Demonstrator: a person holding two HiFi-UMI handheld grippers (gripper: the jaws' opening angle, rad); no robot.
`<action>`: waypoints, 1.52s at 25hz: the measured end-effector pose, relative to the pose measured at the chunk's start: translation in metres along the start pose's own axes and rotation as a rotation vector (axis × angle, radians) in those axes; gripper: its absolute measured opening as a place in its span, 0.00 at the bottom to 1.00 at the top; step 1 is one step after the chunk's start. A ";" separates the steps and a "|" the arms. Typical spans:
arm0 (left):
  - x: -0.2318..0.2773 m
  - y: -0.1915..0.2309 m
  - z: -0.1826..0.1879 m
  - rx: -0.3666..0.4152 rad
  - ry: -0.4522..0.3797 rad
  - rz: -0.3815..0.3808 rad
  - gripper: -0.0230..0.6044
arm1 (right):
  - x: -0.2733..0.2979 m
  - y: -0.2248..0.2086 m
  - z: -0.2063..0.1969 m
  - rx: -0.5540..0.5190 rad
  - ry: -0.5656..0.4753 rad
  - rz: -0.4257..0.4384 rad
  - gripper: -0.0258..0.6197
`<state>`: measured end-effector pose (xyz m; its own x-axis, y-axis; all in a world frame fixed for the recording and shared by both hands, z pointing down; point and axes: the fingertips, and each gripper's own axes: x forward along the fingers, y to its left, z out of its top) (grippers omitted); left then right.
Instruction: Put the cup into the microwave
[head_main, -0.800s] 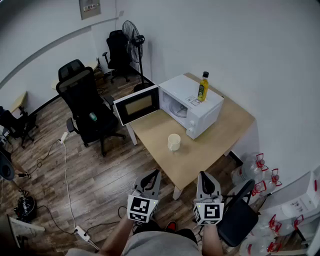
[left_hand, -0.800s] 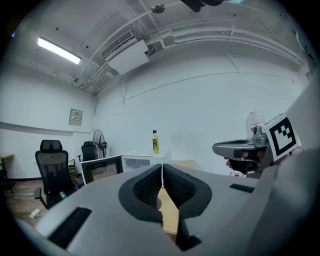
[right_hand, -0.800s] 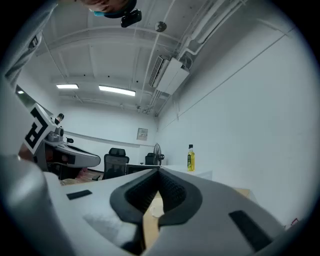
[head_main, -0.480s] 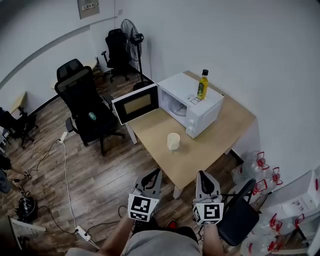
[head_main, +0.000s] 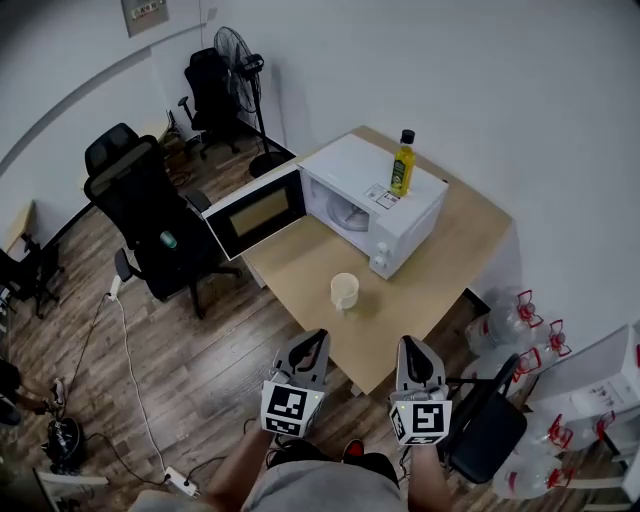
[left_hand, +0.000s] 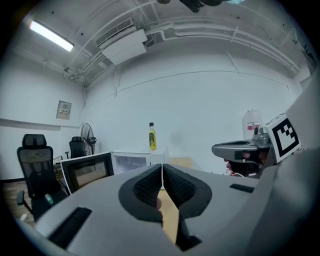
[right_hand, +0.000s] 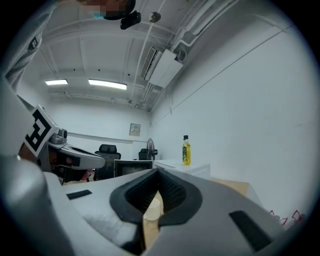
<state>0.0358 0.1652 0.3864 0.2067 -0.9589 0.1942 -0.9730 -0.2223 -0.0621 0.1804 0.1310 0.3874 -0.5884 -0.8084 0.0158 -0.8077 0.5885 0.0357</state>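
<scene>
Grippers: left gripper (head_main: 311, 341) and right gripper (head_main: 414, 348) both pinched together, empty, short of the table (head_main: 462, 250) | Change: table now sits slightly nearer, so the approach is under way, no grasp yet | Cup (head_main: 344, 291): upright on the table, before the microwave (head_main: 398, 222), door (head_main: 250, 212) open | Around: bottle (head_main: 402, 165) on the microwave top; chair (head_main: 484, 432) beside the right gripper; the way to the cup looks unobstructed

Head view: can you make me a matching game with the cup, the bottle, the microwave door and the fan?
1 cup
2 bottle
3 microwave door
4 fan

A standing on the floor
B swung open
C on the table, before the microwave
D on top of the microwave

Pairs: 1-C; 2-D; 3-B; 4-A
</scene>
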 end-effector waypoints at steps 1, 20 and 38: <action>0.010 0.005 -0.002 -0.002 0.009 -0.013 0.08 | 0.008 -0.002 -0.003 0.004 0.010 -0.009 0.07; 0.134 0.043 -0.108 -0.071 0.238 -0.195 0.08 | 0.108 -0.023 -0.109 0.108 0.231 -0.105 0.07; 0.184 0.043 -0.210 -0.153 0.436 -0.207 0.35 | 0.118 -0.030 -0.177 0.160 0.364 -0.128 0.07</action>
<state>0.0107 0.0164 0.6248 0.3662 -0.7274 0.5803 -0.9269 -0.3400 0.1587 0.1421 0.0165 0.5648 -0.4543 -0.8081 0.3749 -0.8859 0.4540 -0.0948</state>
